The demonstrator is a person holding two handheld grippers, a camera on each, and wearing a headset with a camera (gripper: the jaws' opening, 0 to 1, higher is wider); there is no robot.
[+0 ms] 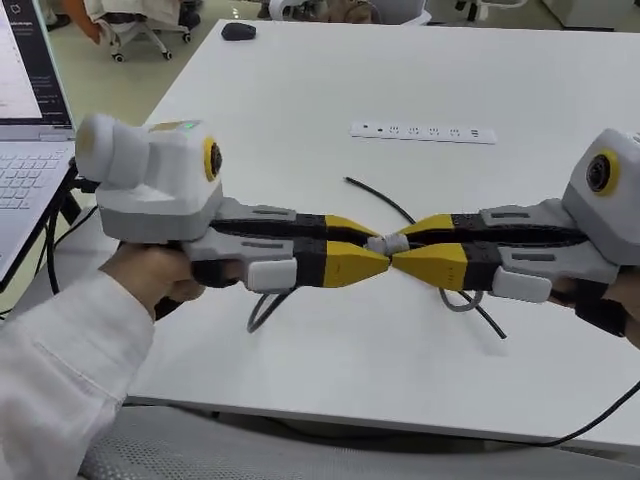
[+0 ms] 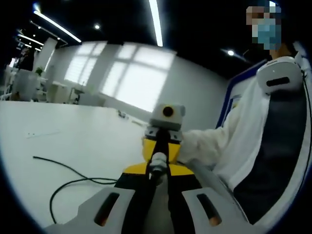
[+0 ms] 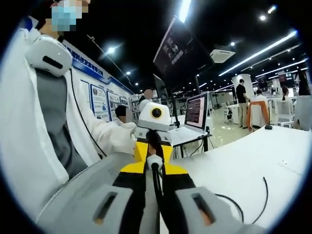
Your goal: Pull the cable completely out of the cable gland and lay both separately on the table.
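Grey cable gland (image 1: 388,243) in left gripper (image 1: 379,248) (right gripper (image 1: 401,248) pinches black cable (image 1: 375,196))

White rectangular worktop (image 1: 300,100): long white power strip (image 1: 423,131) far centre; black mouse (image 1: 238,31) behind it, leftward; thin black cable (image 1: 380,200) at middle, small pale cable gland (image 1: 388,243) above it.

My headset camera looks forward and down from close above at my left gripper (image 1: 380,247) and right gripper (image 1: 400,247), which meet tip to tip over the white surface (image 1: 400,80). Each gripper camera sits low behind its own jaws and faces the other gripper head-on at close range. All three views share the cable gland (image 1: 388,243) between the tips.
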